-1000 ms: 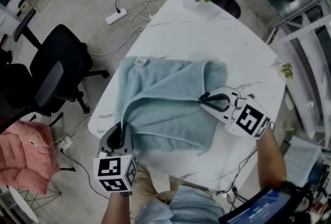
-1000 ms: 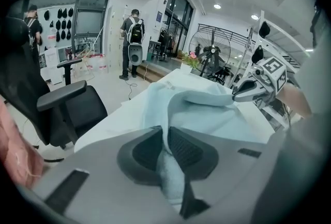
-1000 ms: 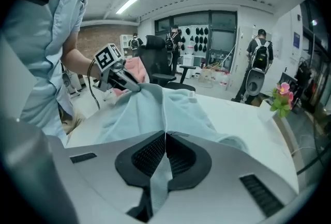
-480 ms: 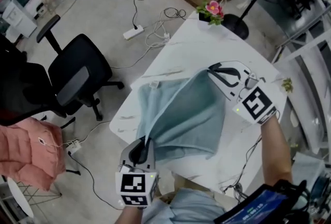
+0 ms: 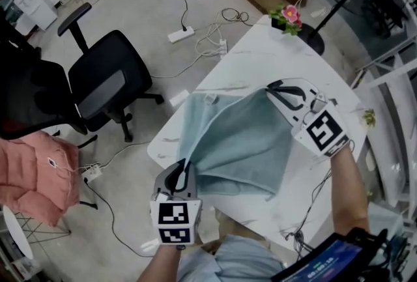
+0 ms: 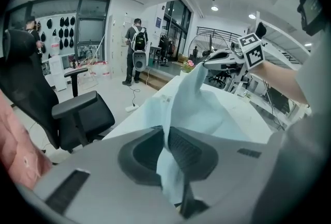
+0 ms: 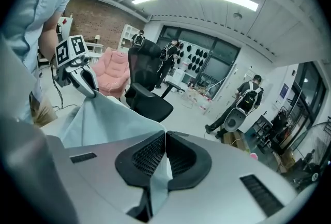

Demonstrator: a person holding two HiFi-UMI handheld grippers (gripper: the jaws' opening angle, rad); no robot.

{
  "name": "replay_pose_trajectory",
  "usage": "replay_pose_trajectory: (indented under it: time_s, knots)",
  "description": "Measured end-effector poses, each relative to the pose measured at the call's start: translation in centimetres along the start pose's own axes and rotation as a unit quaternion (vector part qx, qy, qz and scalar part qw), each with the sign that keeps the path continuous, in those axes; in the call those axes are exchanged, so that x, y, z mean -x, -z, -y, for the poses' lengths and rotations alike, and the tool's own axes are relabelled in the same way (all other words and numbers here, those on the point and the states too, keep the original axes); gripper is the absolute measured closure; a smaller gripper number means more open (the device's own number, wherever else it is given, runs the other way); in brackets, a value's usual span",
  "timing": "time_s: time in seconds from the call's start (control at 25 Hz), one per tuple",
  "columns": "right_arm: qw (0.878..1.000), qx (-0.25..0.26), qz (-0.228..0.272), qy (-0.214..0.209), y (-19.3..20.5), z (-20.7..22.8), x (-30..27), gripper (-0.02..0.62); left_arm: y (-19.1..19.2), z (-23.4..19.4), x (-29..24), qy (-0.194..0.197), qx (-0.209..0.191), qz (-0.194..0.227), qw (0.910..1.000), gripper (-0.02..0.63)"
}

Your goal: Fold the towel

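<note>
Your left gripper (image 5: pixel 185 169) and your right gripper (image 5: pixel 273 88) were each pinched shut on a corner of the blue towel (image 5: pixel 240 139), lifted between them with the rest on the white table (image 5: pixel 260 56), so a hard pull could have slipped a corner out.

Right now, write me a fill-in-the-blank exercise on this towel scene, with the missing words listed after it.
1. The left gripper and the right gripper are both ____ on the towel.
2. The towel's colour is light ____.
3. The gripper nearer the pink flowers is the ____ one.
4. The office chair beside the table is ____.
Missing words: shut, blue, right, black.
</note>
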State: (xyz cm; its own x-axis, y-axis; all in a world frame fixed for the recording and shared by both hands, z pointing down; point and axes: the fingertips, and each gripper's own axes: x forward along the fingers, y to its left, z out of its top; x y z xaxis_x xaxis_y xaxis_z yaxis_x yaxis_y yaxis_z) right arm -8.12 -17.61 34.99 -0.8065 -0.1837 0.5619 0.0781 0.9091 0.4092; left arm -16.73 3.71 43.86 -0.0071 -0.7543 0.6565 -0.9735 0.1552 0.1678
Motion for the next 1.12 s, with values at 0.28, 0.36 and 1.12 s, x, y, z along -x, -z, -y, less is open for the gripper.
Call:
replay_pose_trajectory:
  time_s: [0.28,0.36,1.12]
  knots:
    - [1.0,-0.007,0.022,0.02,-0.8,1.9,0.2,0.575,-1.6,2.2,2.7,0.031,0.035,0.016,0.9988,0.566]
    - [0.999,-0.004,0.031,0.022,-1.6,2.4,0.3,0.575,-2.2,2.8,3.7,0.04,0.048,0.02,0.9978,0.568]
    - [0.992,0.041,0.041,-0.11,-6.5,-3.9,-13.6,0.574,6.5,-1.2,5.2,0.007,0.19,-0.044,0.9808,0.571]
